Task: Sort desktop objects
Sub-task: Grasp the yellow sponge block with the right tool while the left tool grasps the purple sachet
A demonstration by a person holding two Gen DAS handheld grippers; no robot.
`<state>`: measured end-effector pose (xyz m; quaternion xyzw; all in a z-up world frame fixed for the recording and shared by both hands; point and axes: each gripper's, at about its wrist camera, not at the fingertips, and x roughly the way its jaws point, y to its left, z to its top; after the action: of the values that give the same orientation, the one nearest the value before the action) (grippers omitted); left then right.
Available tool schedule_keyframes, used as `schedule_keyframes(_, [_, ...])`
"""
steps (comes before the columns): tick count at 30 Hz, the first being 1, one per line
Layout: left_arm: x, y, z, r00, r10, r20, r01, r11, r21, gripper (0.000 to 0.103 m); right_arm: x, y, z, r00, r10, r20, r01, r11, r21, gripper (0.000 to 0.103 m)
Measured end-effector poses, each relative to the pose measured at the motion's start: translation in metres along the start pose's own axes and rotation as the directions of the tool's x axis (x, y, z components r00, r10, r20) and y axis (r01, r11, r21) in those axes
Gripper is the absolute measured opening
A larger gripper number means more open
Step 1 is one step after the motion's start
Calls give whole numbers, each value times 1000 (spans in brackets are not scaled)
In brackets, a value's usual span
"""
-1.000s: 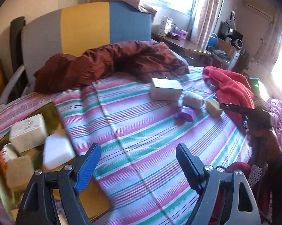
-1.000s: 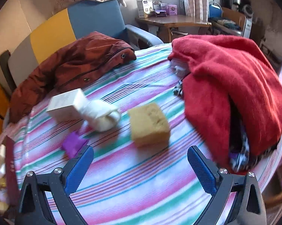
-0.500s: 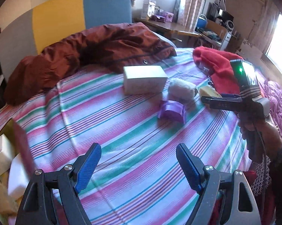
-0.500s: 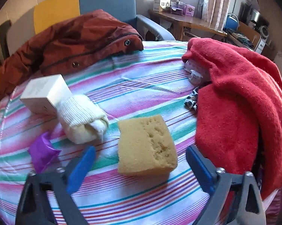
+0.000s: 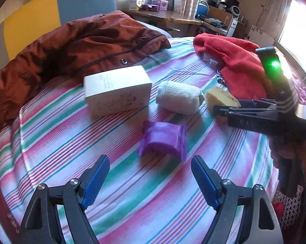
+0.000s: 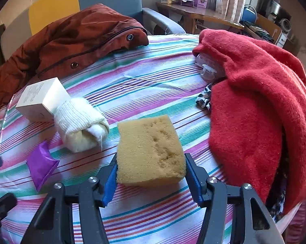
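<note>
The right tool (image 6: 150, 174) grips the sponge (image 6: 149, 150) beside the sock (image 6: 81, 124). The left tool (image 5: 150, 181) hangs released near the pouch (image 5: 163, 138).

yellow foam sponge (image 5: 220, 98): near end hidden behind right gripper | clear plastic item (image 6: 207, 69): mostly under red towel (image 6: 258, 105)

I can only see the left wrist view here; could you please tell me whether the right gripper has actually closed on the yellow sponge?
Observer: Yes. In the right wrist view both blue pads press the sides of the yellow sponge, held by the right gripper.
Operator: Is it lifted yet?
Observer: I cannot tell; its underside looks level with the striped cloth.
Operator: Anything hidden beside it?
Observer: A clear plastic item pokes out from under the red towel.
</note>
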<state>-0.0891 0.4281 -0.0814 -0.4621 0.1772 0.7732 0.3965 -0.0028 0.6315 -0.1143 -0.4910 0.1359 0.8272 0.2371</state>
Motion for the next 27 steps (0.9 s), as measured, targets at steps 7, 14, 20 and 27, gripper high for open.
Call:
schedule_keyframes(7, [31, 0, 15, 999, -21, -43, 22, 1000, 21, 84, 0, 1, 0, 1000, -11, -8, 11, 1000, -10, 60])
schedule_keyframes(14, [47, 2, 26, 995, -75, -68, 74, 997, -13, 83, 0, 2, 0, 1000, -10, -12, 10, 1000, -11, 60])
schedule_keyframes(20, [57, 3, 29, 995, -71, -72, 69, 997, -22, 82, 0, 2, 0, 1000, -14, -10, 14, 1000, -17, 60])
schedule_keyframes(27, [60, 4, 27, 996, -61, -63, 59, 998, -25, 83, 1, 3, 1, 1000, -17, -10, 17, 1000, -23, 60])
